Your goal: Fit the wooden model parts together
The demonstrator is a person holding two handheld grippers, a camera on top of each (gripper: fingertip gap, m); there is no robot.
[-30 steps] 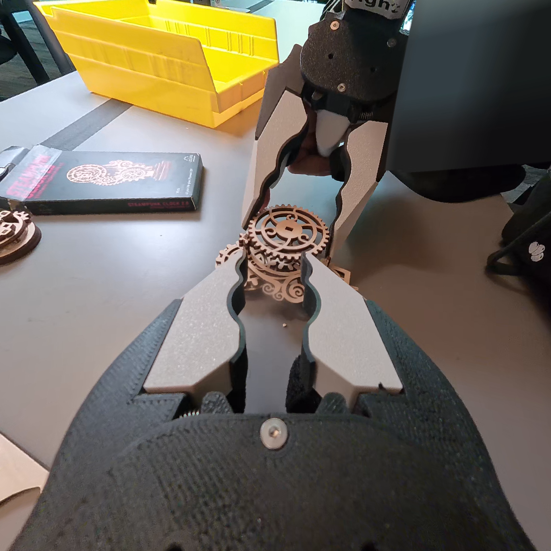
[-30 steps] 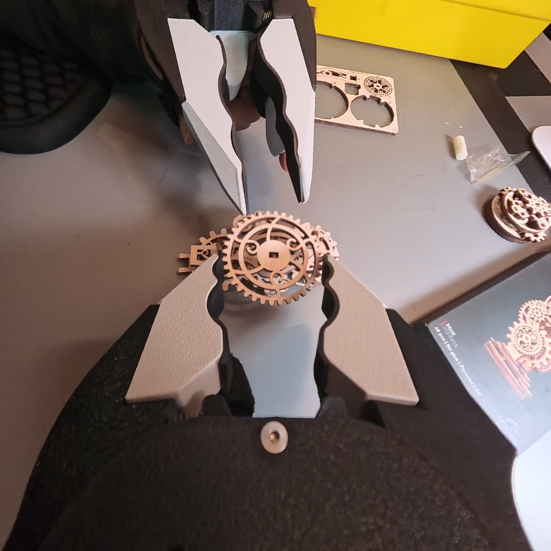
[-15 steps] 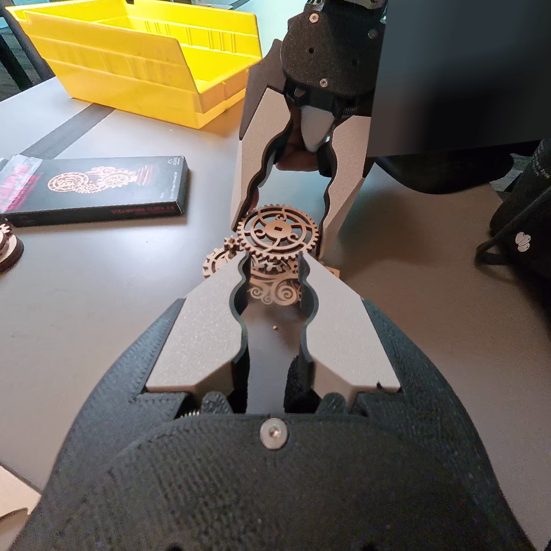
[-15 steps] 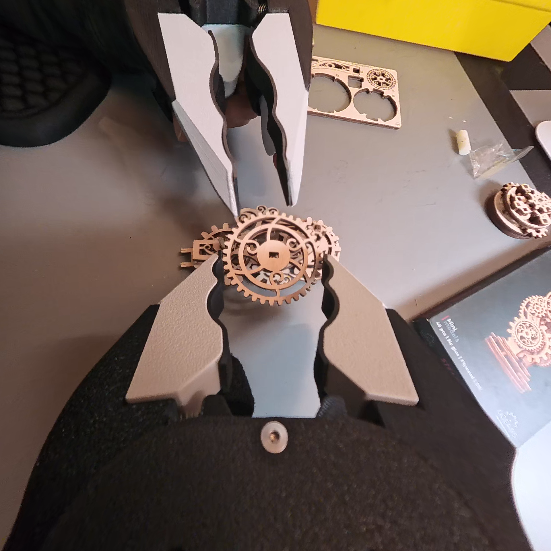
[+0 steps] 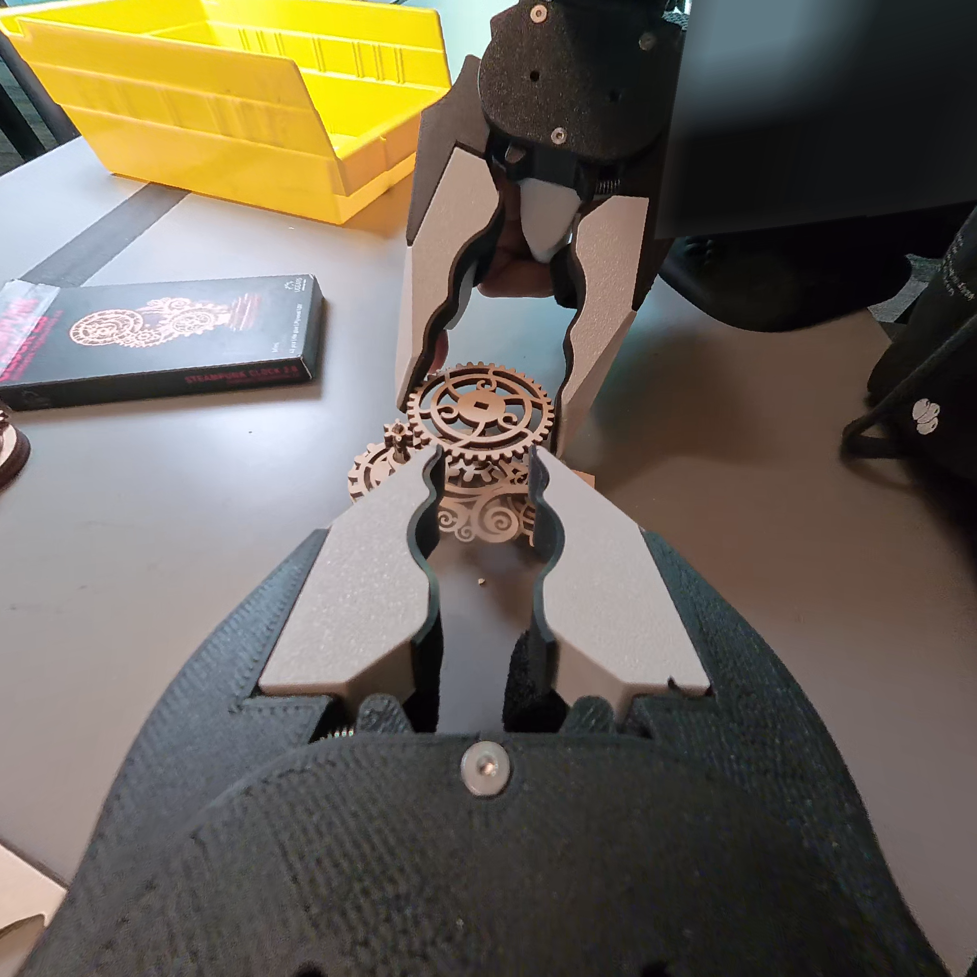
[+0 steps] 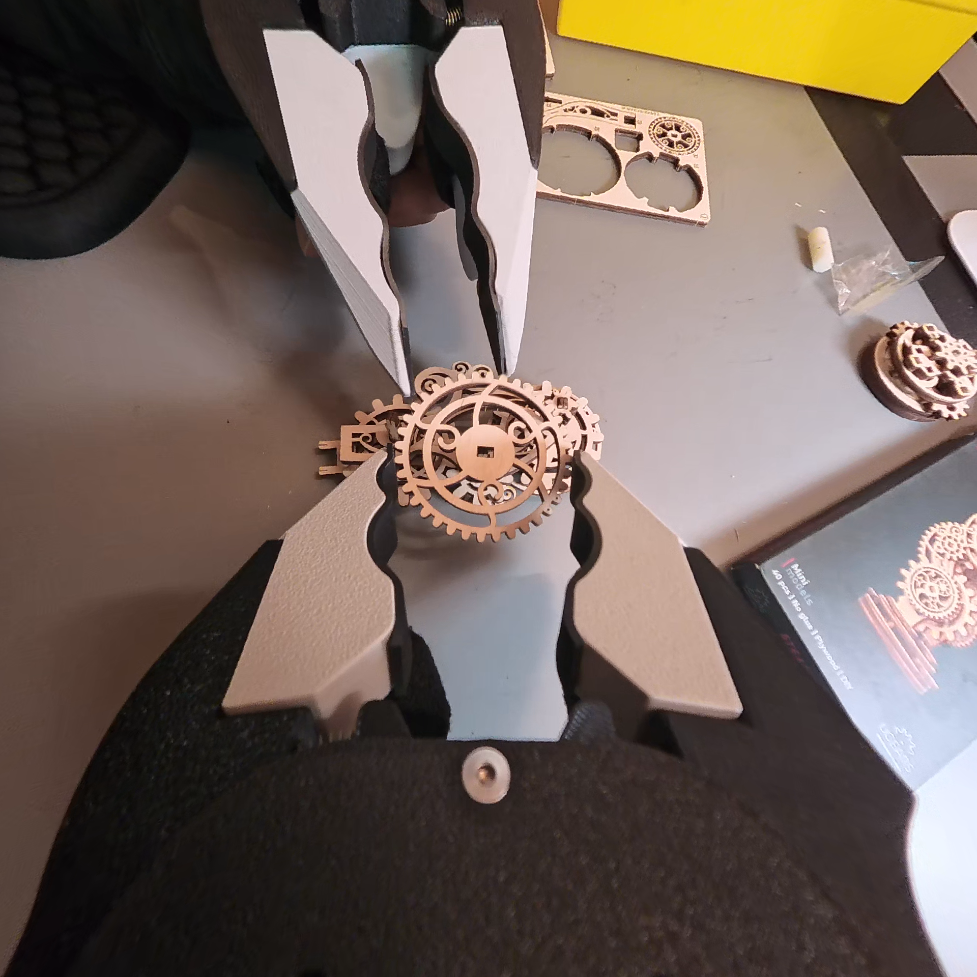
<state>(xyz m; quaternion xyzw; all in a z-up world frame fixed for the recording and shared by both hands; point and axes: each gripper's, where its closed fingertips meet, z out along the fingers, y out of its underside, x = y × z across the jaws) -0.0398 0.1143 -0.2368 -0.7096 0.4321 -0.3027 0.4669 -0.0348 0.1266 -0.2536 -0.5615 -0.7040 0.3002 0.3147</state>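
Gear model (image 6: 484, 460) at frame centre on the grey surface (image 6: 687, 343), flanked by the wide right tool (image 6: 480, 459) and narrower left tool (image 5: 484, 454), may crack or tip if squeezed unevenly.

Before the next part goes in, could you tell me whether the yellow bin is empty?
The visible part of the yellow bin is empty: bare yellow floor and dividers. Its far end is cut off, so cannot tell there.
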